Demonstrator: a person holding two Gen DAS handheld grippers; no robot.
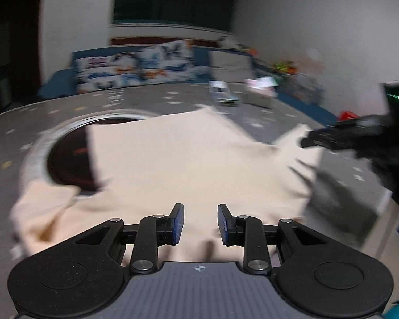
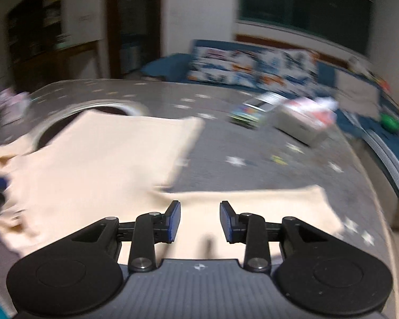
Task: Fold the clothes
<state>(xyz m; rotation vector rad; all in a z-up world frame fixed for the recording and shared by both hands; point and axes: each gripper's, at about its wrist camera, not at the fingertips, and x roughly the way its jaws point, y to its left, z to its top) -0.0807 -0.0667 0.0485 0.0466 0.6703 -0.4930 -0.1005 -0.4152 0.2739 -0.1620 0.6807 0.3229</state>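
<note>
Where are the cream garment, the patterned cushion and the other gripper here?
cream garment (image 1: pixel 188 159), left wrist view, middle of its flat body.
patterned cushion (image 1: pixel 135 66), left wrist view, its printed front.
right gripper (image 1: pixel 314 139), left wrist view, fingertip end.

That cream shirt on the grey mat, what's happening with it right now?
A person with a gripper in each hand is folding the cream shirt, which lies spread on the star-patterned mat. Both the left gripper and the right gripper are open above the cloth, holding nothing. The pictures are blurred, and no clean fold can be made out.
</note>
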